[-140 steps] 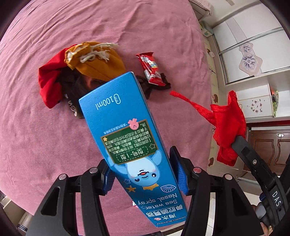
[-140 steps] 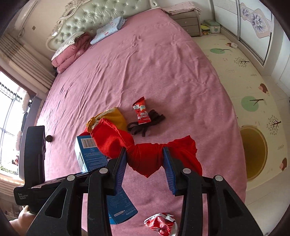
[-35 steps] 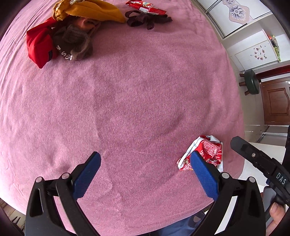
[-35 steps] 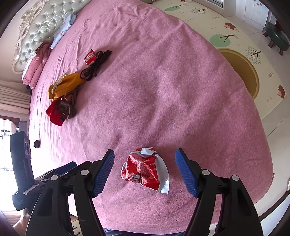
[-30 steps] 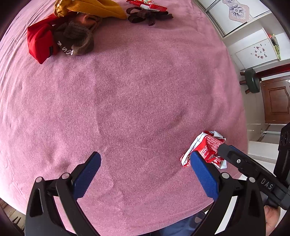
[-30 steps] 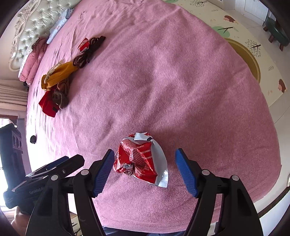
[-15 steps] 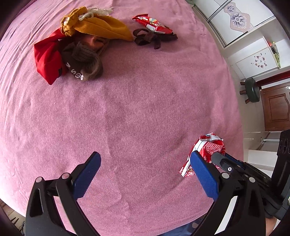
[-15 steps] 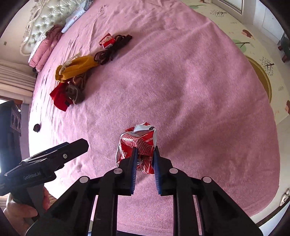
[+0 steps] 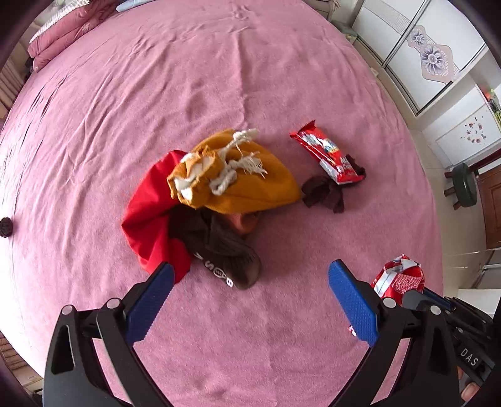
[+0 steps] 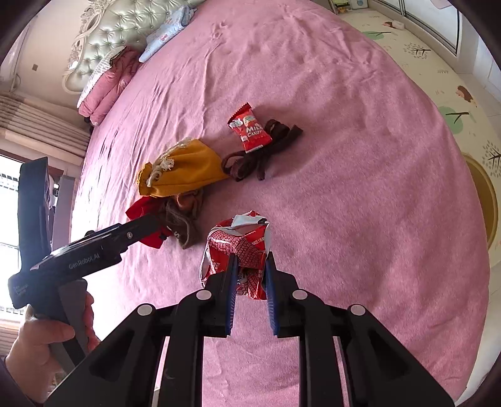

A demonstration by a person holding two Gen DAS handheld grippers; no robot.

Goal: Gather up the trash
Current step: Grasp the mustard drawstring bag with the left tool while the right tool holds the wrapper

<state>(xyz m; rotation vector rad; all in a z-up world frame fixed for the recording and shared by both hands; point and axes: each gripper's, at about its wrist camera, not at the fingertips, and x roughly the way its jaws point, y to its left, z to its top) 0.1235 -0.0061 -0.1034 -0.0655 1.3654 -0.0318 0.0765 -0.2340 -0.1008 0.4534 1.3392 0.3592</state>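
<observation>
My right gripper (image 10: 250, 263) is shut on a crumpled red and silver wrapper (image 10: 239, 242) and holds it above the pink bed; the wrapper also shows in the left wrist view (image 9: 399, 277). My left gripper (image 9: 247, 291) is open and empty, low over the bedspread just in front of a brown sock (image 9: 225, 253). A red milk candy packet (image 9: 327, 156) lies flat on the bed beyond, also in the right wrist view (image 10: 250, 128), resting partly on a dark brown lace (image 10: 266, 150).
A pile of clothes lies mid-bed: a mustard drawstring pouch (image 9: 238, 175), a red cloth (image 9: 150, 213) and the sock. Pink pillows (image 10: 109, 84) and a tufted headboard (image 10: 125, 22) are at the far end. The bed edge drops to a play mat (image 10: 454, 103) on the right.
My right gripper shut on the crumpled wrapper and lifted it off the bed. My left gripper, empty since letting go of the blue box, moved forward toward the clothes pile.
</observation>
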